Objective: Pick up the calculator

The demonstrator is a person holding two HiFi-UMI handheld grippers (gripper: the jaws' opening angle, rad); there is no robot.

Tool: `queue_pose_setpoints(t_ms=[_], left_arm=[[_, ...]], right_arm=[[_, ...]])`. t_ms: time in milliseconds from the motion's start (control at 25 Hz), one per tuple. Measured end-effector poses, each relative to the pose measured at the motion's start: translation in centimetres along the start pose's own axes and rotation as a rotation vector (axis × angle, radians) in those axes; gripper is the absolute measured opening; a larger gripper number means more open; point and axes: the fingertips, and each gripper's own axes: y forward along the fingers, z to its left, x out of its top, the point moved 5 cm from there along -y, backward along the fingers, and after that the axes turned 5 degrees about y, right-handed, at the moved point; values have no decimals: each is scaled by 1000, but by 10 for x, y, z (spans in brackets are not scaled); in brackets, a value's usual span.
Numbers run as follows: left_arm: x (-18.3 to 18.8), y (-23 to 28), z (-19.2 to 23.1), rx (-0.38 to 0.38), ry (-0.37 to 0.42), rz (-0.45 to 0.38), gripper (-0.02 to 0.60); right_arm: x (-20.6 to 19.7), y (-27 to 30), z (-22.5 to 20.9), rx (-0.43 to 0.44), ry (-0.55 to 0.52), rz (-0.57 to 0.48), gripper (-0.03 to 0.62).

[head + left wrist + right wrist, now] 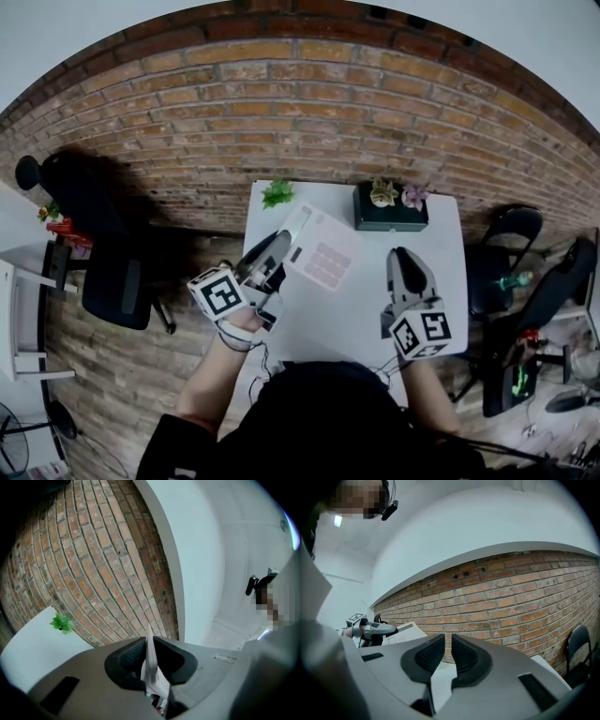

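The left claw (pixel 279 242) is pinched tight on the calculator's (pixel 323 259) thin edge, so it hangs tilted above the left side of the white table (pixel 442 267). The right claw (pixel 401 257) waits on the right, a little apart, with nothing in it.

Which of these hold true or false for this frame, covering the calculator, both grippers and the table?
1. The left gripper has its jaws shut on the calculator. True.
2. The calculator lies flat on the table. False: it is held tilted above the table by one edge.
3. The right gripper holds a small plant. False: nothing is between its jaws.
4. A dark planter stands at the table's far edge, by the brick wall. True.
5. The table is black. False: it is white.
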Motion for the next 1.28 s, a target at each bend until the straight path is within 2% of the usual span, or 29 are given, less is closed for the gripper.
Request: queue_pose_setpoints(t_ms=[400,600,1280], left_arm=[[15,4,-21,-52,-8,-39,46],[13,2,-20,-40,-30,-39,46],[11,6,-12,-17,-29,-37,46]], right_arm=[[13,3,-1,-3,-35,-28,17],[8,5,-1,4,-32,-14,14],[4,14,-11,16,-22,-7,8]])
